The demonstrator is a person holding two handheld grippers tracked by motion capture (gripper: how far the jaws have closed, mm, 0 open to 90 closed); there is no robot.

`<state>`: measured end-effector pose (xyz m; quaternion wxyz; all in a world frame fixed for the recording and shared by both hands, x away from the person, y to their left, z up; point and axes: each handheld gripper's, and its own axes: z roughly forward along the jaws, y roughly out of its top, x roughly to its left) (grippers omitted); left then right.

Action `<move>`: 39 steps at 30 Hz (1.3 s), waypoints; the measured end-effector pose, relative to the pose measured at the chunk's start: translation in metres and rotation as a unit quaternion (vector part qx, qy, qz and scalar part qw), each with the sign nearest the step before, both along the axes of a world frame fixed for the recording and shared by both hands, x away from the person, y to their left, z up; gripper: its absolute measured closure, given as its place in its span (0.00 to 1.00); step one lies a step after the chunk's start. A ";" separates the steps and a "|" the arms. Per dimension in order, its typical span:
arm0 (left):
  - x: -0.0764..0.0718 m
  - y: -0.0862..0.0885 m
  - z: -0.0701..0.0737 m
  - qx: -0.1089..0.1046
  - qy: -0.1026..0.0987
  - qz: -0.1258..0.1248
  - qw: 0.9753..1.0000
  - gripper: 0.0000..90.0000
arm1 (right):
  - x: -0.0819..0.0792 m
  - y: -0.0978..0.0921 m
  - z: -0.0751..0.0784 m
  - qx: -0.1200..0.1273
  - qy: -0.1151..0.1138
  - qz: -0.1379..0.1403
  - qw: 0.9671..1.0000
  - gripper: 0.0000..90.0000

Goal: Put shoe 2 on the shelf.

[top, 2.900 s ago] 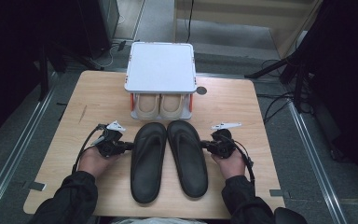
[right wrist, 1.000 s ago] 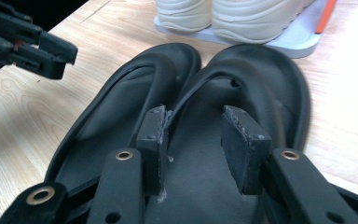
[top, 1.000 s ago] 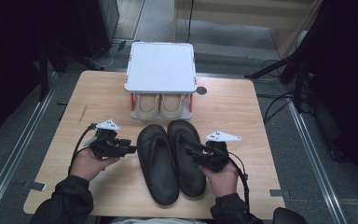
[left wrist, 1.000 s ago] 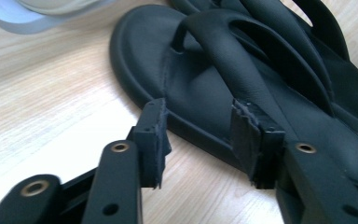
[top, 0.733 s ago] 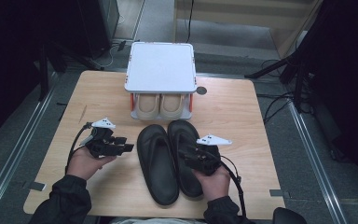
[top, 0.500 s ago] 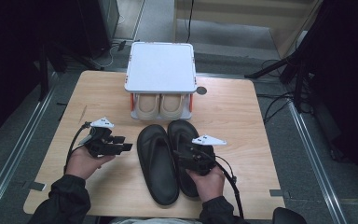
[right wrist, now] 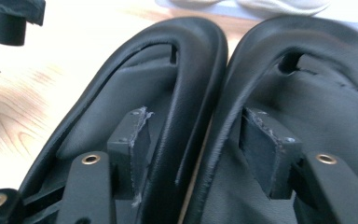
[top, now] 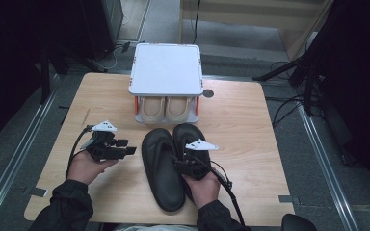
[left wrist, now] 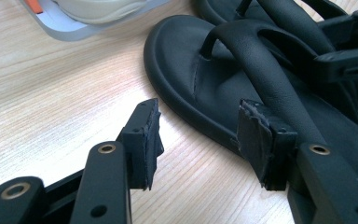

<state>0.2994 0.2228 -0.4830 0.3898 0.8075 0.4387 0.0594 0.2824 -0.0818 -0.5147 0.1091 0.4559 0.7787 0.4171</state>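
Centrally, table (top: 250, 125) bears rack (top: 166, 67) at 12 o'clock, sandals (top: 161, 168) paired at 6. Right gripper (right wrist: 193, 144) straddles their touching inner edges, jaws apart, likely to pinch both together. Left gripper (left wrist: 198, 135) waits apart at 9, clear.

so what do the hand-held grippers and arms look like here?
Both are black. The left hand-held gripper and right hand-held gripper each carry a pale three-cornered plate on top and trail a black cable. The jaws end in frayed black pads. The sleeves are dark.
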 end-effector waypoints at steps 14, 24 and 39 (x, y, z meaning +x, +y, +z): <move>-0.001 0.002 0.002 -0.001 -0.010 0.013 1.000 0.55 | 0.000 0.010 -0.007 -0.034 -0.001 0.002 0.999 0.61; 0.001 0.003 0.001 0.002 -0.010 0.015 1.000 0.55 | 0.002 0.009 -0.006 -0.046 0.001 -0.013 0.999 0.75; 0.005 0.004 0.000 0.006 -0.006 0.016 1.000 0.55 | 0.008 -0.005 0.000 -0.023 0.042 -0.045 0.998 0.84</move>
